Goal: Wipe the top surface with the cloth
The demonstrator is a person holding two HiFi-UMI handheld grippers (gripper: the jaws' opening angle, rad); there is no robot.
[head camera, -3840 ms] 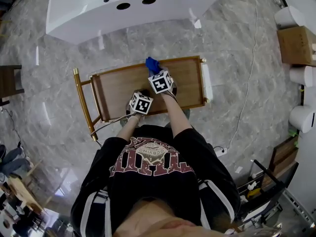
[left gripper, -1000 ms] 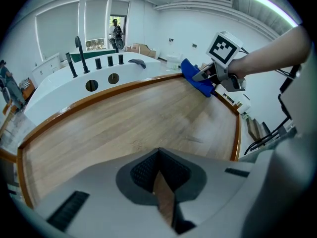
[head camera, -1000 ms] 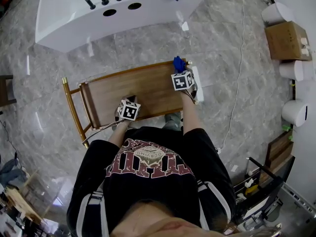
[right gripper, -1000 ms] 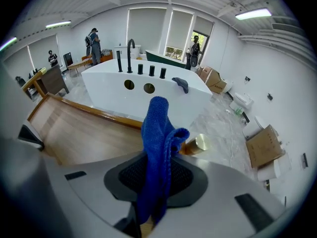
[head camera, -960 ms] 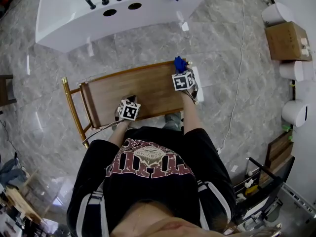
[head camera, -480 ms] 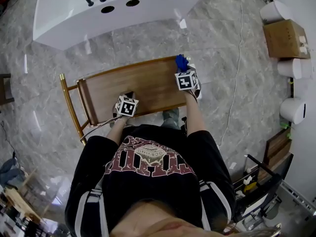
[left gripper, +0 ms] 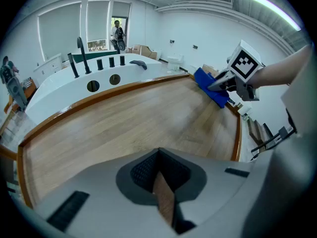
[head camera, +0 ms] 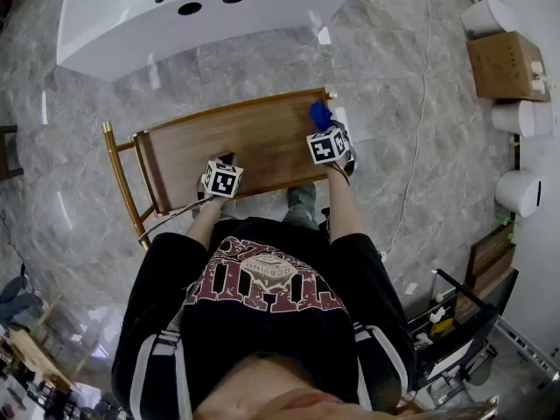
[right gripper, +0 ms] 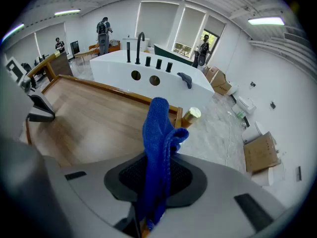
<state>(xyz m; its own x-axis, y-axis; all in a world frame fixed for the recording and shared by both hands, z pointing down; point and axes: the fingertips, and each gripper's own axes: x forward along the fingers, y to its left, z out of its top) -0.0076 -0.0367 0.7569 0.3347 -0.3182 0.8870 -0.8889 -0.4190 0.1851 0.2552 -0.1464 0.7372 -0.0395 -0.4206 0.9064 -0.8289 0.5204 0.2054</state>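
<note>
Folded blue terry cloth (right gripper: 157,133), pinched upright in the right gripper (right gripper: 144,221) at the far right corner of the brown wooden cart top (head camera: 254,138), evidently for wiping; left gripper (left gripper: 163,207), jaws pressed together and empty, at the near edge, probably steadying the cart.

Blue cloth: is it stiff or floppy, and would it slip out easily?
Probably floppy: the cloth folds and curls over above the right gripper. Likely light, since a pinch holds it up. Its fuzzy weave suggests grip, not slipperiness.
</note>
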